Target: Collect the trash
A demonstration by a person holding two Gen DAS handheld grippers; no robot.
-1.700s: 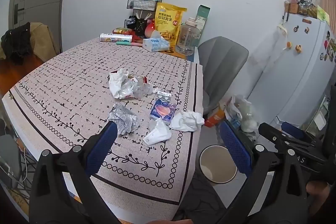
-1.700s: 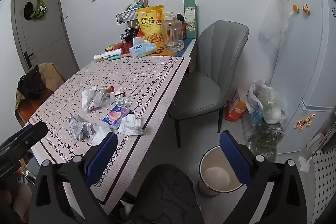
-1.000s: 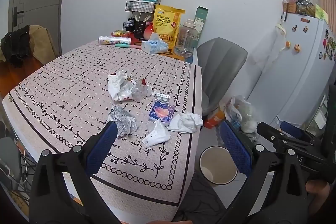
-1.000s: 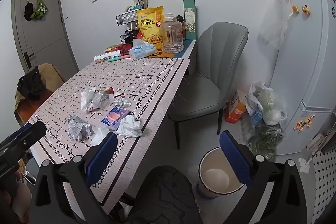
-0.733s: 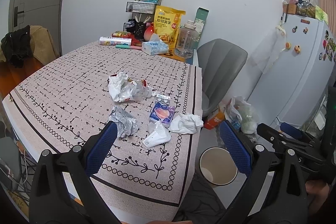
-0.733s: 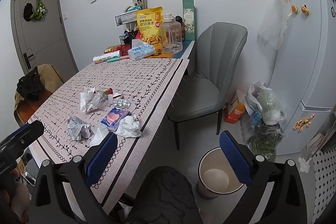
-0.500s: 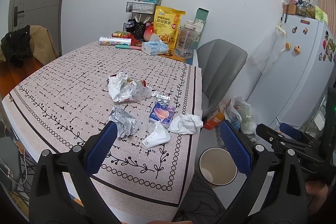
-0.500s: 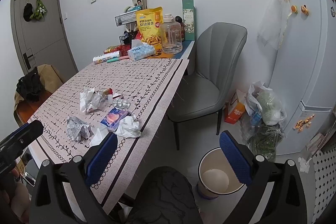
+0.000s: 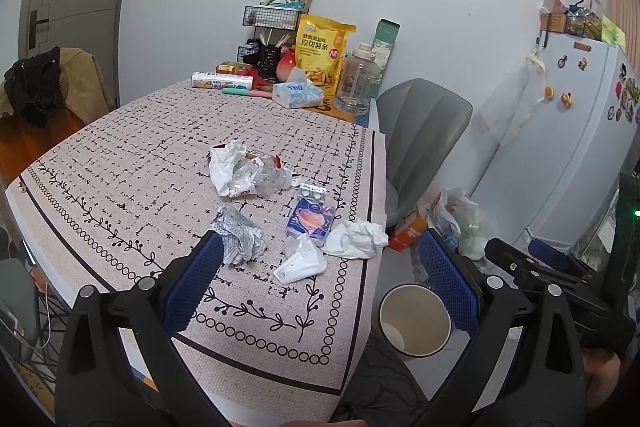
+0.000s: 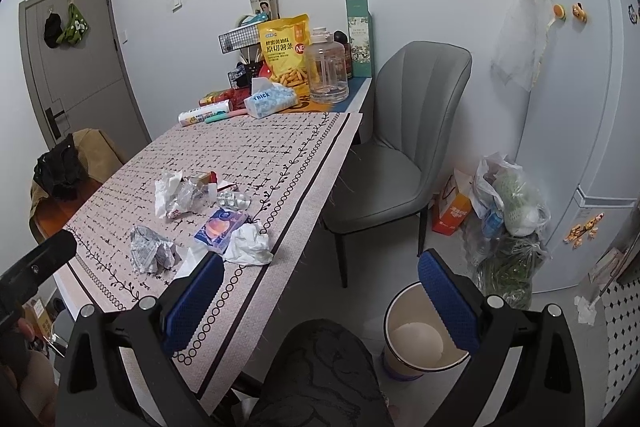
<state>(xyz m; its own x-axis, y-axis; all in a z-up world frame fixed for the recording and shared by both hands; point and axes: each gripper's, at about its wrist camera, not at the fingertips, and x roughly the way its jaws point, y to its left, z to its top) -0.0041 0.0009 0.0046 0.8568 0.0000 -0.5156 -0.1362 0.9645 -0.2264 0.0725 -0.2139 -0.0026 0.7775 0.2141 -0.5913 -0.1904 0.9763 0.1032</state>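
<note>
Both grippers, left (image 9: pixel 320 279) and right (image 10: pixel 320 299), are held wide apart and empty; trash (image 9: pixel 296 215) is scattered on the table (image 9: pixel 120 163), a bin (image 9: pixel 414 319) at 4 o'clock.

A home dining corner: cloth-covered desk (image 9: pixel 120 163) against the wall, snack bag (image 9: pixel 322 53) and tissue pack (image 9: pixel 298 95) at its far edge, grey chair (image 10: pixel 408 131) alongside, magnet-covered fridge (image 10: pixel 584 75), coat-hung door (image 10: pixel 80 67).

Left tool (image 9: pixel 320 281) spread wide above crumpled trash (image 9: pixel 298 223).
</note>
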